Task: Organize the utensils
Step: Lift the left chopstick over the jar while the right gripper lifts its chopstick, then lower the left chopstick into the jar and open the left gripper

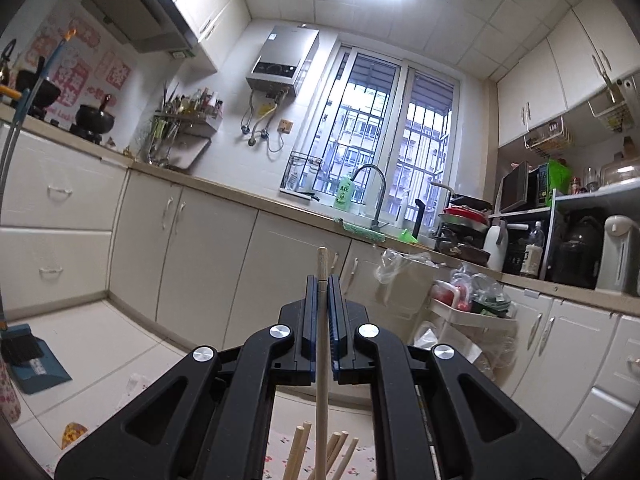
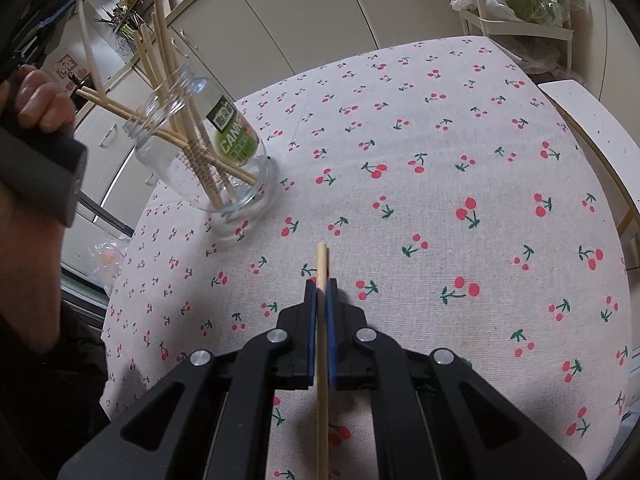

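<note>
My left gripper (image 1: 322,280) is shut on a wooden chopstick (image 1: 321,344) and points up at the kitchen; tips of several chopsticks (image 1: 334,446) show below it. My right gripper (image 2: 321,285) is shut on another wooden chopstick (image 2: 322,360) above the cherry-print tablecloth (image 2: 420,200). A clear glass jar (image 2: 208,152) with a green label stands at the table's left and holds several chopsticks (image 2: 160,52). The left gripper's handle (image 2: 36,160), held by a hand, is just left of the jar, with its chopstick (image 2: 88,48) above the jar's mouth.
A white chair edge (image 2: 592,128) is at the table's right. A white rack with bags (image 1: 472,304) stands by the cabinets. The counter (image 1: 240,196) carries a sink tap, bottles, pots and appliances. A dustpan (image 1: 36,364) lies on the floor.
</note>
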A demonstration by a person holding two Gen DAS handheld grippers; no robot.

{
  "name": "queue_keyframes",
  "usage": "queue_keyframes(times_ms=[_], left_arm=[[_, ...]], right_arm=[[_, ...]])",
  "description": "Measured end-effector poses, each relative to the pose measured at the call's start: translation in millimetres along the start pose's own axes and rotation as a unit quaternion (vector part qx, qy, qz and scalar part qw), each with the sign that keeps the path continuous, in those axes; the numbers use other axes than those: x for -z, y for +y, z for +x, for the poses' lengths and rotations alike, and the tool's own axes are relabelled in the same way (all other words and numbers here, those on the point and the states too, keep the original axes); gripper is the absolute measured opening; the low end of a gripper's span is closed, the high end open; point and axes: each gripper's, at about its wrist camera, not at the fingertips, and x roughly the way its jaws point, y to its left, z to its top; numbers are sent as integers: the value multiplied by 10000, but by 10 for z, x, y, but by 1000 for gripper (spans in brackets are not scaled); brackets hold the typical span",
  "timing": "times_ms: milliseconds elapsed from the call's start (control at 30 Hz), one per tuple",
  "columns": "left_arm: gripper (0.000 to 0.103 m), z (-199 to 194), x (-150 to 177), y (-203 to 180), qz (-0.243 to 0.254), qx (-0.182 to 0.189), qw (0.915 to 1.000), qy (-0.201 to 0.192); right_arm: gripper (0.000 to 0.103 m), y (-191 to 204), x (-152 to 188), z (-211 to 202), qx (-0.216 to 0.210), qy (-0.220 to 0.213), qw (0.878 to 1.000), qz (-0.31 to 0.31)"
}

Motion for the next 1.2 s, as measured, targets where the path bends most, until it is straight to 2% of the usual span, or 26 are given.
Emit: queue_keyframes(times_ms=[433, 700, 767, 1000, 1200], left_arm=[[5, -105, 397, -6, 517, 93, 9983, 253], [5, -236, 626, 112, 788, 228, 9938, 752], [5, -252, 646, 166, 773, 264, 9926, 899], [5, -270, 516, 271, 689, 270, 9929, 930], [5, -229, 509, 318, 595, 367, 9908, 1162]], right_arm=[[6, -7, -3, 2, -44, -7, 10000, 66], [6, -45, -9, 7, -145, -18, 9997, 220], [6, -54, -7, 5, -174, -23, 9995, 276], [6, -68, 0, 0, -227, -34, 9990, 374], [6, -66, 5, 1, -242, -37, 9989, 388]])
